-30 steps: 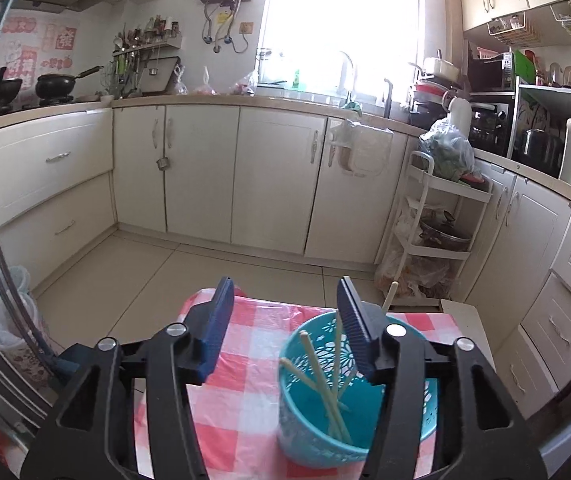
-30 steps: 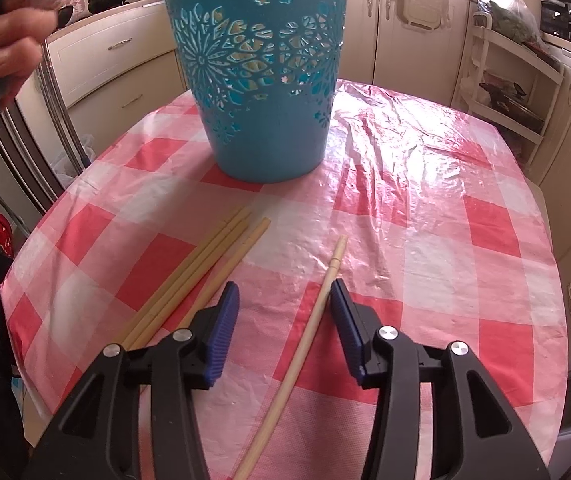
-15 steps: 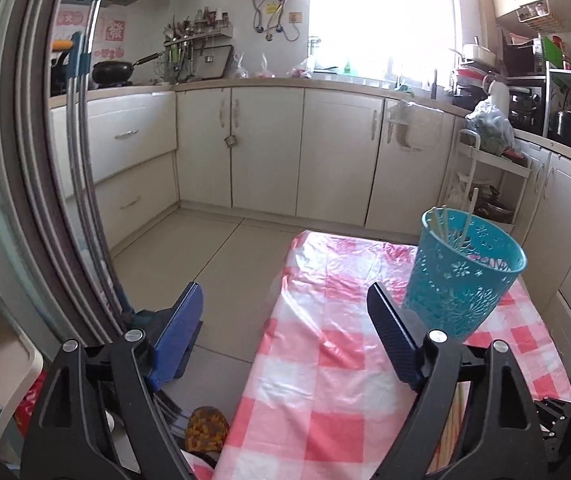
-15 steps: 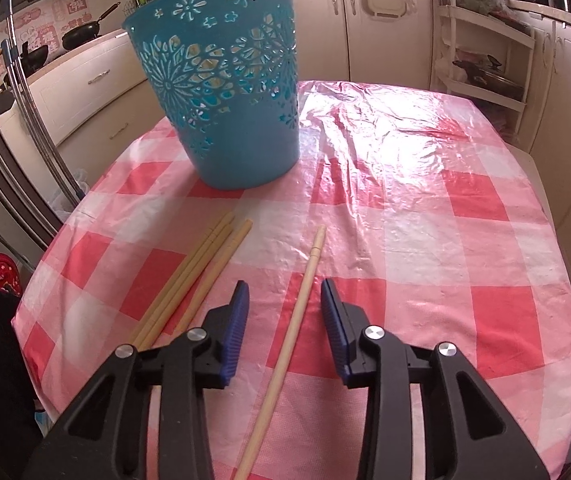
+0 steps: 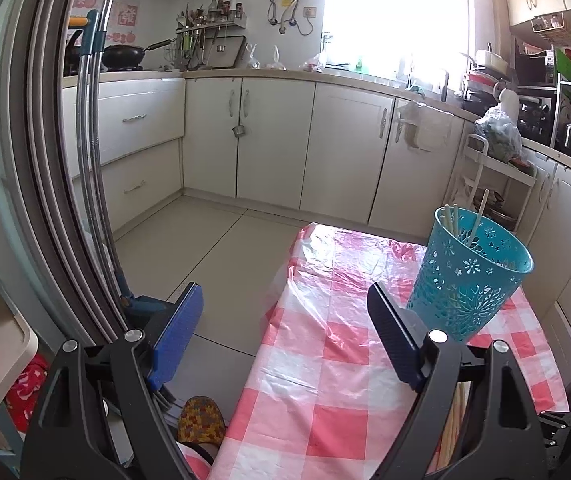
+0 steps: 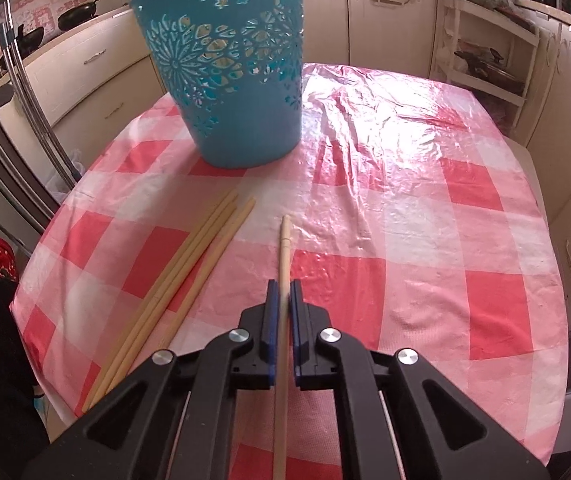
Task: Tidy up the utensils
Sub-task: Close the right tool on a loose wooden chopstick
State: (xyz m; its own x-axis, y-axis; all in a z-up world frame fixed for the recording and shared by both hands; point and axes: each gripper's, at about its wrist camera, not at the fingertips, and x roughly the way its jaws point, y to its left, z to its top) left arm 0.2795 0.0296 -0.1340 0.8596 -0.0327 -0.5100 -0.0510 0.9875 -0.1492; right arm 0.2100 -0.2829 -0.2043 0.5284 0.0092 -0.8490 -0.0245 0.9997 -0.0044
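Low over the tablecloth, the right hand-held gripper clamps one chopstick; the left gapes wide.

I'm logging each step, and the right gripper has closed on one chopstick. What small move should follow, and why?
Probably lift it off the cloth. The right gripper is shut on the single chopstick, which lies flat on the tablecloth, and the blue basket ahead stands taller.

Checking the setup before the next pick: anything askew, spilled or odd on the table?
Nothing spilled or damaged. The blue basket stands upright. Loose chopsticks lie beside it at a slant, waiting. The right tool is shut on a single chopstick. The plastic table cover is wrinkled.
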